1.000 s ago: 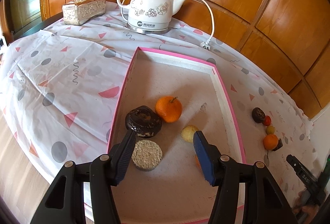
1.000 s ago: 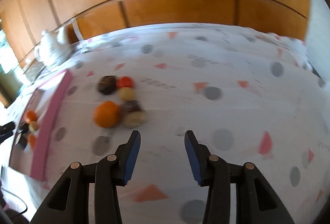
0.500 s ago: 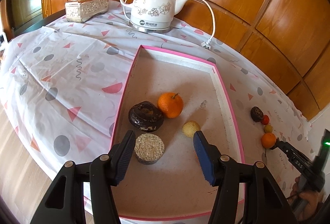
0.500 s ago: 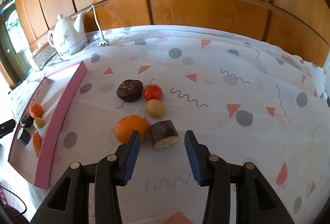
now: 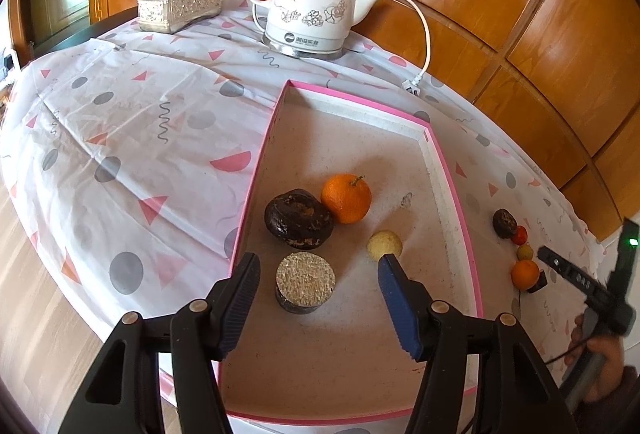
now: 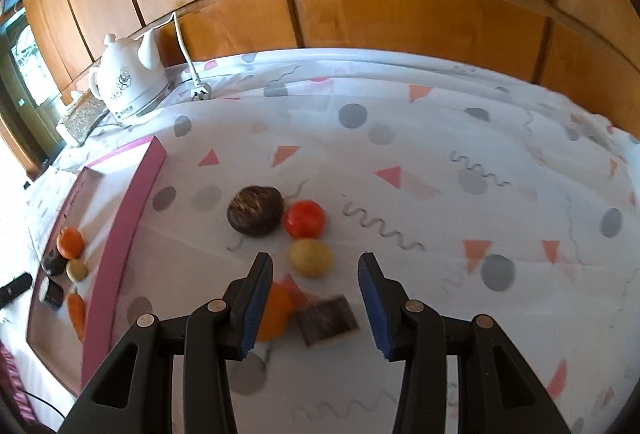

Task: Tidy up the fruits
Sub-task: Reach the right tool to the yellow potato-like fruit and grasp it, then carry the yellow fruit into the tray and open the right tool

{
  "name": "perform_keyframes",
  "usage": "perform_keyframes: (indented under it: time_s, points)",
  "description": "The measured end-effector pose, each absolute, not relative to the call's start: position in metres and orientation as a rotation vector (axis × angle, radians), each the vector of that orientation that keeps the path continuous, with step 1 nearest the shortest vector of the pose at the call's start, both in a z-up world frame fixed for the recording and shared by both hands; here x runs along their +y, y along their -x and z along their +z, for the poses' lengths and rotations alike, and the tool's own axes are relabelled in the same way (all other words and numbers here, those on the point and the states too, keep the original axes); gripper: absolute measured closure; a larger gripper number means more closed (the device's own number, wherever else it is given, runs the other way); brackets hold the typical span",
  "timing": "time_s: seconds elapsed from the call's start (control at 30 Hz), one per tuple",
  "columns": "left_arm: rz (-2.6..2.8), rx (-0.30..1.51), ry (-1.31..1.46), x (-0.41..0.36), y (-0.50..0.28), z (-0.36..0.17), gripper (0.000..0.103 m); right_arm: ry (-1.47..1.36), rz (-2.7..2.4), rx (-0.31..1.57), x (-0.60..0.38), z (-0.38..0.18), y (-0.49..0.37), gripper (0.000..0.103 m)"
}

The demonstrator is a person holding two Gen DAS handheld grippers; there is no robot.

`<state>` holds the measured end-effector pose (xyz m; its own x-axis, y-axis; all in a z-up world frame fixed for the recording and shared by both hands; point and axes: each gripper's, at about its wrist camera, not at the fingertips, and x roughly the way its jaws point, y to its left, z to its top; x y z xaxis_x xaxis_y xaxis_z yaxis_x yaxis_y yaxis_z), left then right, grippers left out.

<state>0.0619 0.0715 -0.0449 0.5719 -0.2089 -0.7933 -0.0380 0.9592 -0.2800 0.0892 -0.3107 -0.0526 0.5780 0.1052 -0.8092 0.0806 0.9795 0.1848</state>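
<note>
Now your left gripper (image 5: 316,274) hangs over the pink tray (image 5: 452,186), jaws just widened, empty; an orange (image 5: 346,198) sits inside. Right view: your right gripper (image 6: 316,294) hovers partly open, empty, above the loose fruits (image 6: 310,257) on the cloth (image 6: 440,154).

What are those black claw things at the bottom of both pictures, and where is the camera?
Each claw is a hand-held gripper; a person holds one in each hand, with a camera looking along its two fingers. The left hand-held gripper hovers open over a pink tray holding an orange, dark round fruits and a small yellow one. Its jaws have just been opening, gripping nothing. The right hand-held gripper is open above loose fruit on the tablecloth: a red tomato, a yellow ball, more. A white kettle stands behind.
</note>
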Motion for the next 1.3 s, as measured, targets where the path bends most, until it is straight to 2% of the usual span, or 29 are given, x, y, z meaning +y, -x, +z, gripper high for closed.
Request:
perform_keyframes:
  time_s: [0.23, 0.3, 0.37, 0.4, 1.3]
  points:
    - [-0.076, 0.958, 0.289, 0.079, -0.060, -0.046, 0.041, -0.255, 0.008, 1.068, -0.309, -0.077, -0.117, 0.058]
    - [-0.059, 0.963, 0.293, 0.083, -0.059, -0.048, 0.040, -0.296, 0.012, 1.073, -0.312, -0.081, -0.118, 0.061]
    - [-0.051, 0.966, 0.300, 0.085, -0.059, -0.050, 0.040, -0.284, 0.010, 1.071, -0.311, -0.082, -0.118, 0.074]
    - [-0.045, 0.968, 0.303, 0.086, -0.058, -0.051, 0.040, -0.281, 0.012, 1.075, -0.310, -0.082, -0.118, 0.075]
    - [-0.045, 0.935, 0.310, 0.090, -0.041, -0.041, 0.040, -0.259, 0.042, 0.932, -0.291, -0.043, -0.083, 0.075]
